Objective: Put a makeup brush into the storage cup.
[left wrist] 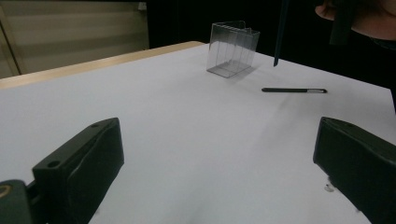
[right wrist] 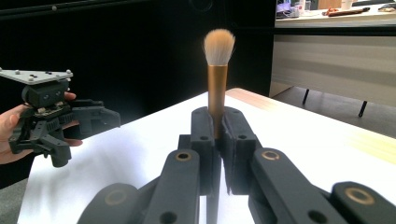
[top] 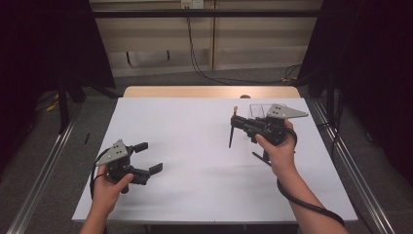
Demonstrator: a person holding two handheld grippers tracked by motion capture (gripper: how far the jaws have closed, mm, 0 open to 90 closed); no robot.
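Nearest, the left gripper [top: 146, 158] is hovering low over the bench [top: 195, 146] with fingers spread, while farther off the right gripper [top: 238, 122] is pinching an upright brush [right wrist: 217, 74] beside a pen [left wrist: 293, 90] and clear box [left wrist: 232, 48].

White table [top: 195, 146]: clear box [left wrist: 232, 48] far right, dark pen [left wrist: 293, 90] nearby.
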